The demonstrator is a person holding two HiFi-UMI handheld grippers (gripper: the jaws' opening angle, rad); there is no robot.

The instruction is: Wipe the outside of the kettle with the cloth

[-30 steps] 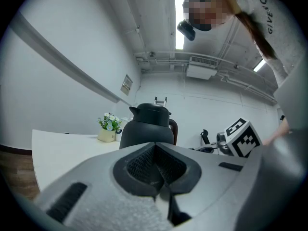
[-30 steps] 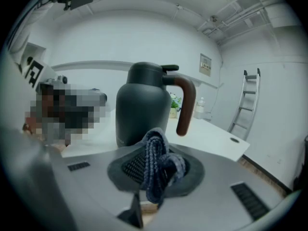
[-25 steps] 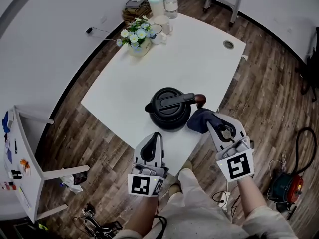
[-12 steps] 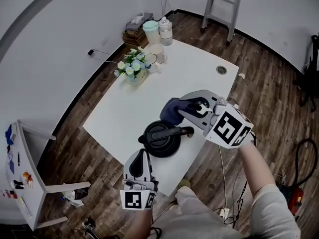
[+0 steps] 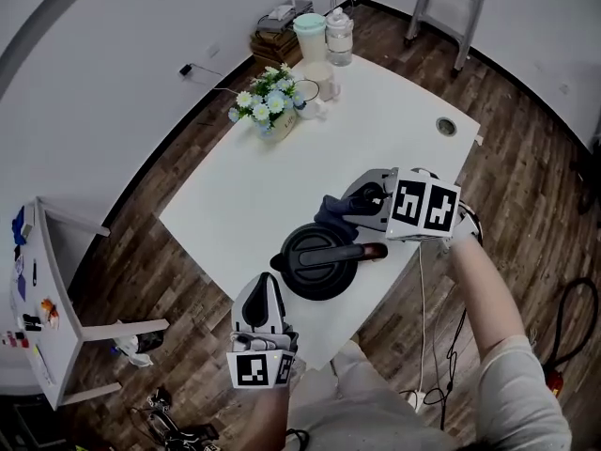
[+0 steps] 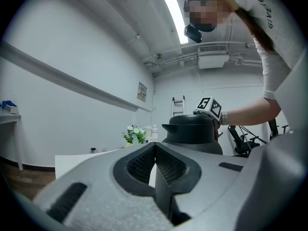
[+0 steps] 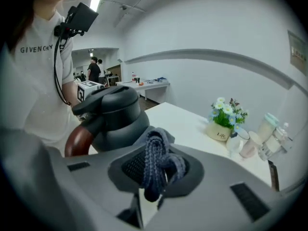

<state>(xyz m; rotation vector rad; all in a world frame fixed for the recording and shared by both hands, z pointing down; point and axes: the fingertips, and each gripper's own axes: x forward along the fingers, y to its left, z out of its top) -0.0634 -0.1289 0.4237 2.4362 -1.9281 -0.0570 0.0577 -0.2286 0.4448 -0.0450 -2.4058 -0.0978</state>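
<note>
Head view: the kettle stands at the worktop's near edge, with the right claw holding the cloth at its far side.
Left gripper view: the left claw is closed and empty, kettle ahead.
Right gripper view: jaws pinch the cloth, kettle just left.

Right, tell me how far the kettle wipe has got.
Done: the right gripper is shut on the cloth. In hand: the cloth sits at the far side of the kettle, apparently touching. Left: probably the rest of the outside; the left gripper is shut, empty, near the table edge.
</note>
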